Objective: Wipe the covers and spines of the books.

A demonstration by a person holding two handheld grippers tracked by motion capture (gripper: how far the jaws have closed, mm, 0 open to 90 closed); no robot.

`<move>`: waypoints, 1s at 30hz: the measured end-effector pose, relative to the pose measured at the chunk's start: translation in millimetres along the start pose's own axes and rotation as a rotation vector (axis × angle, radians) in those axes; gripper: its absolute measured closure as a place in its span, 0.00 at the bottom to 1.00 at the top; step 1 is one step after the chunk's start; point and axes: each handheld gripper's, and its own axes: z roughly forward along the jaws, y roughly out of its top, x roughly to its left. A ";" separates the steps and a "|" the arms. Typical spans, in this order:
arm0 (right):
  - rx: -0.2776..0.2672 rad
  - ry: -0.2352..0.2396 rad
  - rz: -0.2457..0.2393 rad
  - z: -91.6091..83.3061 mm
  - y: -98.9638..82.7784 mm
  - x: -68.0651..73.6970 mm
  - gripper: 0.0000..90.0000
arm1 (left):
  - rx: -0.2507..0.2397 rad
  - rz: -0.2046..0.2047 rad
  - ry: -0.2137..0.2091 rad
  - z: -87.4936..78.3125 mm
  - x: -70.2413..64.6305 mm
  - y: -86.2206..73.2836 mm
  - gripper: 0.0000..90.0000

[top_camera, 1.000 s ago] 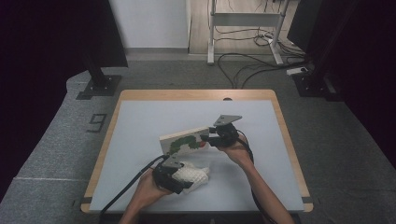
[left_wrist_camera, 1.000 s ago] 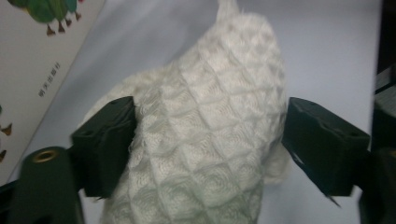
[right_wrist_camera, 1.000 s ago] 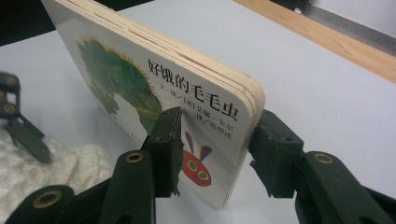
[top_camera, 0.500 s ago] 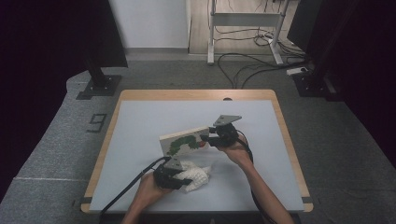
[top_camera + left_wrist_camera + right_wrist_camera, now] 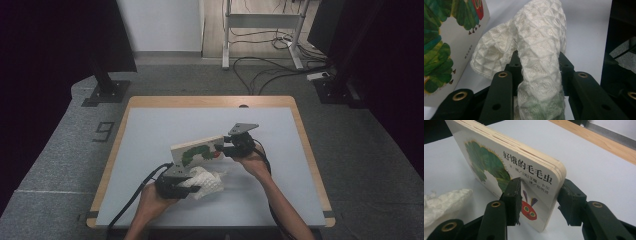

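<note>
Book: board book [image 5: 197, 150] w/ caterpillar cover, centre of table [image 5: 150, 130], stood on edge, tilted.
R gripper [image 5: 226, 148]: jaws clamped on book's end, one per face.
L gripper [image 5: 186, 184]: jaws pinch white waffle cloth [image 5: 541, 50], near front edge.
Cloth vs book: just beside; contact unclear.

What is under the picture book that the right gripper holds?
The book stands tilted, clamped in the right gripper. Its lower edge seems to meet the grey table. Nothing else shows beneath it; the white cloth lies beside it, and the contact line is partly hidden.
</note>
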 end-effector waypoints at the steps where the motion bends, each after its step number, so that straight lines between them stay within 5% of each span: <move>1: 0.001 0.000 -0.001 -0.1 0.1 0.1 0.60 | 0.006 -0.002 0.003 -2.1 0.3 -0.2 0.73; 21: 0.000 0.001 0.006 -0.7 -0.6 0.5 0.61 | -0.009 -0.119 0.126 -62.2 14.0 -33.4 0.72; 30: 0.001 0.004 0.007 -0.3 -1.5 0.2 0.61 | 0.031 -0.152 0.213 -89.7 24.7 -49.3 0.72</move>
